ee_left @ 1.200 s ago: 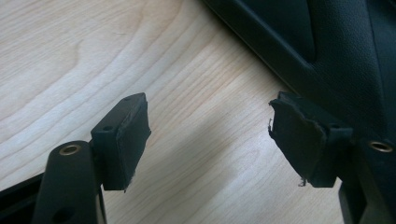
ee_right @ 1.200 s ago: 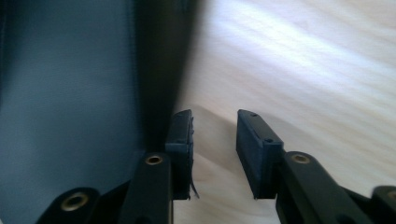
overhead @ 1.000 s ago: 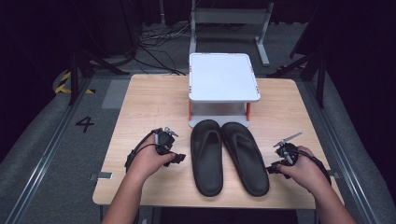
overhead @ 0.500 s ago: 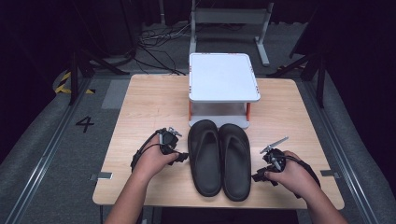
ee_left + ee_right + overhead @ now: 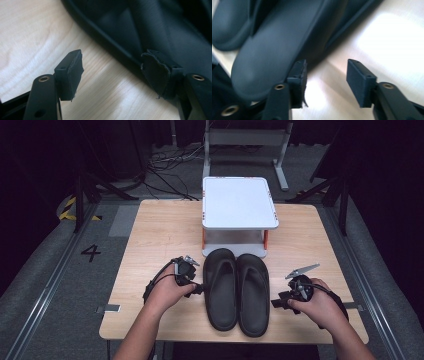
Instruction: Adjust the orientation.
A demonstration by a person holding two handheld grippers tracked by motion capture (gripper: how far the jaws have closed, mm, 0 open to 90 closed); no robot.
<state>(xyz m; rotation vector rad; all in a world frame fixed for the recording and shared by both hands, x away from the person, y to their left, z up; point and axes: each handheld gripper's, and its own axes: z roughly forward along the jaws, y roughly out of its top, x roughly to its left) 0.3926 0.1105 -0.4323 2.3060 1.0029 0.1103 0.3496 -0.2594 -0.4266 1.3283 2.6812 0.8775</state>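
Dark studio floor, cables at the back, wooden table (image 5: 150,235) under my two hand-held grippers. On it sits a small white two-tier rack (image 5: 239,202), and a pair of black slippers lies side by side just in front of it, toes toward the rack: left slipper (image 5: 220,287), right slipper (image 5: 252,292), touching along their inner edges.

My left gripper (image 5: 199,289) sits right at the outer edge of the left slipper; in the left gripper view its jaws stand apart, one pad over bare wood and the other against the slipper's rim, nothing clamped. They have just been closing a little, with only that rim near the gap. My right gripper (image 5: 276,303) is just beside the right slipper's heel; the right gripper view shows the jaws apart over bare table, and they have just been opening, nothing between them.

Risks as I judge them:
- Left jaws straddle only the thin sole edge, so a close here may pinch a sliver and the rubber slips out on the lift.
- Pushing in sideways could shove the left slipper into its mate and skew the pair.
- Right pads are clear of the slipper, so closing now grabs air.
- Lower jaw may scrape the tabletop.
- Worn, frayed pad on the left gripper means weaker hold.
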